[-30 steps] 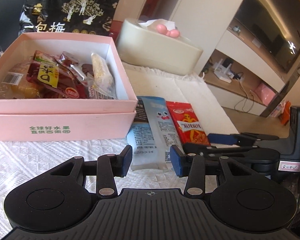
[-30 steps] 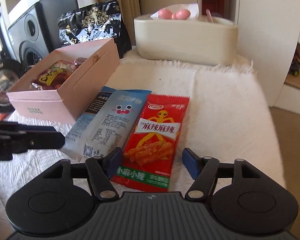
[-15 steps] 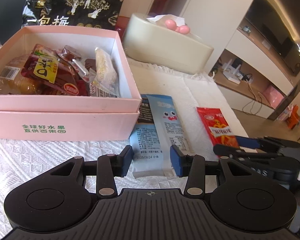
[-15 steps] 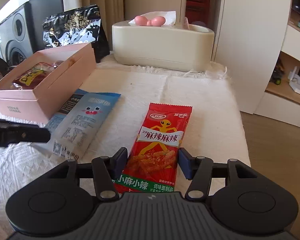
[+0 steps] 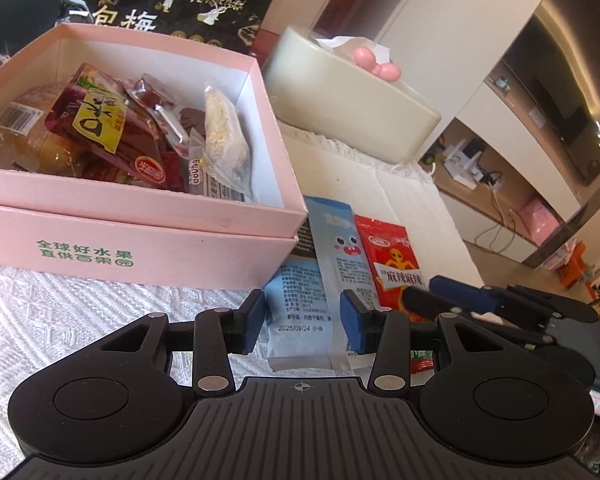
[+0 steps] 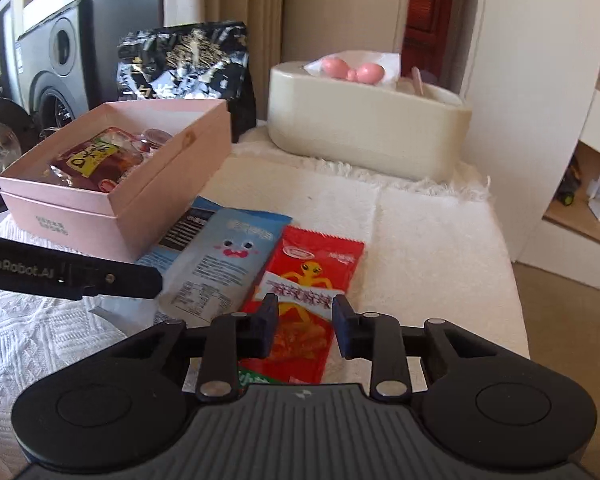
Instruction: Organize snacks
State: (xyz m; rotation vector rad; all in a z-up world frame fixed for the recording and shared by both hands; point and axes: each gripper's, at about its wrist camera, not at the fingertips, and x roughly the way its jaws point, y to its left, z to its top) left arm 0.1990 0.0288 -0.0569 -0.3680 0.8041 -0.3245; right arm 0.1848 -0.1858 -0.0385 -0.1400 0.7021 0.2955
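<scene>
The flat red foil snack packet (image 6: 306, 304) lies lengthwise straight ahead between the half-open, empty right gripper (image 6: 305, 330); left gripper (image 5: 303, 322), open and empty, straddles the pale-blue packet (image 5: 318, 280)

My left cam: low over cloth, close, facing pink box (image 5: 140, 216) and blue packet (image 5: 324, 276). My right cam: further right, angled left across red packet (image 6: 308, 304). Both share box, packets, cream tissue holder (image 6: 368, 128).
</scene>
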